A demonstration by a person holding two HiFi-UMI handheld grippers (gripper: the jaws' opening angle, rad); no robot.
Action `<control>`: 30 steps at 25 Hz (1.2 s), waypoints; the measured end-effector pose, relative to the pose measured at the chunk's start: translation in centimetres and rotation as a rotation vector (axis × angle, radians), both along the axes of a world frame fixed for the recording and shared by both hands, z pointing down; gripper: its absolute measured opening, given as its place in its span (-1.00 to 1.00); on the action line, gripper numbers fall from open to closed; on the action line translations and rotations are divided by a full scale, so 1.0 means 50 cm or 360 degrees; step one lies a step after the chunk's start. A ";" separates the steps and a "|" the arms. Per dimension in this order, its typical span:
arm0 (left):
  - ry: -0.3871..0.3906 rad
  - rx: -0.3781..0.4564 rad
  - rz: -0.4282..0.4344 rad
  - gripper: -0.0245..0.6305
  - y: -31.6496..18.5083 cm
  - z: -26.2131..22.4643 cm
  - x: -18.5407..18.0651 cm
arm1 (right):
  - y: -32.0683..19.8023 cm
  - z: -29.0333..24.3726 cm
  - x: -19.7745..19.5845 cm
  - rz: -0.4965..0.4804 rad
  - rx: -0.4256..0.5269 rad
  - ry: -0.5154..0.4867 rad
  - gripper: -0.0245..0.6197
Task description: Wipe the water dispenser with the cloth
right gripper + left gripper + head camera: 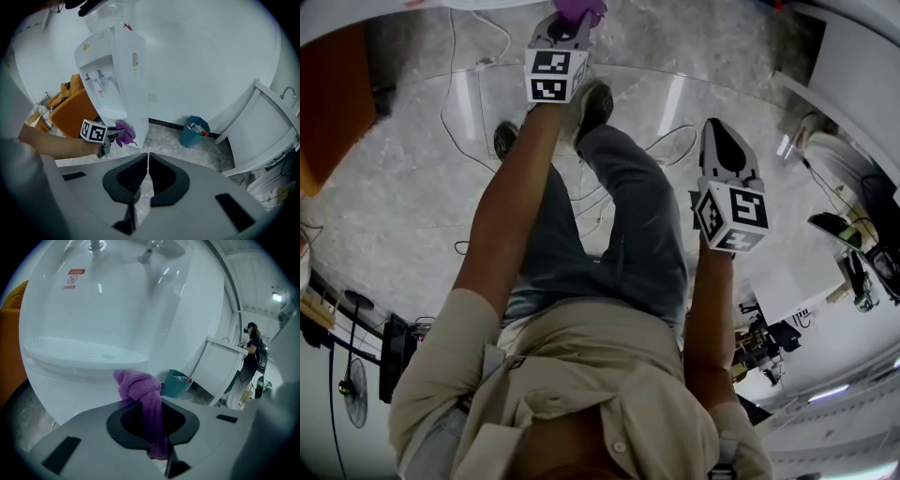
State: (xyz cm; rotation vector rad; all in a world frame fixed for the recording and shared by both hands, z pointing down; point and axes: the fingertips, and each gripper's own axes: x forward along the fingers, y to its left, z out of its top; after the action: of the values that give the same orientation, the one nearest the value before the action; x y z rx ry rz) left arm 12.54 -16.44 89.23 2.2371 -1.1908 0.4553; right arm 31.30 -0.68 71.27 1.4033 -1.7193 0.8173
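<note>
cloth (139, 386): nubbly knit fabric, matt | water dispenser (122, 319): white plastic, smooth, glossy | floor (412, 178): mottled grey stone, polished, light streaks | bin (194, 132): teal plastic, smooth

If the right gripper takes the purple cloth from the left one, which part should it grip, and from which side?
Probably the bunched end of the purple cloth, which sticks out past the left gripper. The shut right gripper should open and come head-on, facing the left one; the cloth's tail is pinned between those jaws.
</note>
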 end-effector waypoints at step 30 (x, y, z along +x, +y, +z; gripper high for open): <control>-0.0287 0.0705 0.0158 -0.75 0.094 -1.026 -0.410 | -0.150 -0.716 -0.331 -0.0318 0.0556 -0.0214 -0.84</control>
State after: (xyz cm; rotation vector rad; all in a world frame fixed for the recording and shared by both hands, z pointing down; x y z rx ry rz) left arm -7.96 -11.72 37.94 2.6878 -1.3843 0.4766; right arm 14.77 -8.20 35.46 1.3924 -2.1459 0.5277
